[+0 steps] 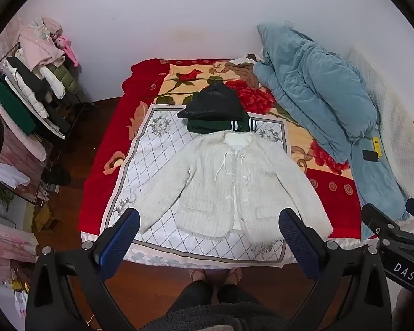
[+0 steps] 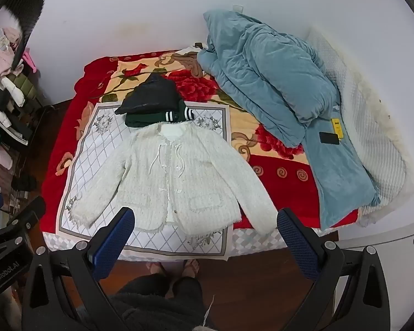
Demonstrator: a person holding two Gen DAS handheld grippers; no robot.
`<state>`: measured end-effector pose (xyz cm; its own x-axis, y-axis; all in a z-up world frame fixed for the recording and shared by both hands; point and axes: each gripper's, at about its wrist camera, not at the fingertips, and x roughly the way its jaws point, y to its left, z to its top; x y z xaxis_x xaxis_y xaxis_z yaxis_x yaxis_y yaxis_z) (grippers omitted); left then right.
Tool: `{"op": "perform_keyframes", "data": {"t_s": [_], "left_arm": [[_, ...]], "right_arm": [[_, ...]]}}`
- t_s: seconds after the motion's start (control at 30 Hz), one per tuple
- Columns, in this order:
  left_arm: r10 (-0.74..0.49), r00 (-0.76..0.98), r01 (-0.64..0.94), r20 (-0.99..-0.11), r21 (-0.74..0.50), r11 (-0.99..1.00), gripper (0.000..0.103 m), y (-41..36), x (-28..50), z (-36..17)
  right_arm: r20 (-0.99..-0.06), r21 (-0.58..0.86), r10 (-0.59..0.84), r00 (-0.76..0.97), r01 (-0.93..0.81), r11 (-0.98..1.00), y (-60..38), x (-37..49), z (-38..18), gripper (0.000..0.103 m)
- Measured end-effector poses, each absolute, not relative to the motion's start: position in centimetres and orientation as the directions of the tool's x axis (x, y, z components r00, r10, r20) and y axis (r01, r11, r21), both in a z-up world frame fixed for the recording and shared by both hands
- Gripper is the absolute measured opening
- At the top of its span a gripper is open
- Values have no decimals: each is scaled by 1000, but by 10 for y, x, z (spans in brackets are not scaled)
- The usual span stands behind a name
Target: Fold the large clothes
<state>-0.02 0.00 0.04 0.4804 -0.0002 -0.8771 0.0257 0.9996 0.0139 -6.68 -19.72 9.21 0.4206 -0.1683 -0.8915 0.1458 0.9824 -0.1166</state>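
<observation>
A white fuzzy jacket [image 1: 223, 184] [image 2: 168, 179] lies flat on its back on a white checked cloth [image 1: 157, 149] [image 2: 96, 143] at the near end of the bed, sleeves spread, front ties loose. Beyond its collar sits a stack of folded clothes: a black garment [image 1: 212, 102] [image 2: 151, 96] on a dark green one with white stripes [image 1: 218, 125] [image 2: 154, 117]. My left gripper [image 1: 209, 220] and my right gripper [image 2: 204, 218] hover above the jacket's hem, both open with nothing between the blue pads. The right gripper's body [image 1: 394, 237] shows at the left wrist view's right edge.
A red floral blanket [image 1: 110, 143] covers the bed. A bunched blue duvet [image 1: 325, 93] [image 2: 270, 82] with a dark phone [image 2: 329, 138] and a yellow item [image 2: 336, 128] lies right. A loaded clothes rack [image 1: 36, 88] stands left. The person's feet [image 1: 215, 275] stand on the wooden floor.
</observation>
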Motion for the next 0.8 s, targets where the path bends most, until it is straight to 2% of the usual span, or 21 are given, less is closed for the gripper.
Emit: {"op": "perform_keyframes", "data": {"t_s": [0.8], "left_arm": [[-4,478,22,-878,7,1000,103,0,-4,5]], "right_arm": [[-890,-119,-169,423,142,983,-205,-57,100,103]]}}
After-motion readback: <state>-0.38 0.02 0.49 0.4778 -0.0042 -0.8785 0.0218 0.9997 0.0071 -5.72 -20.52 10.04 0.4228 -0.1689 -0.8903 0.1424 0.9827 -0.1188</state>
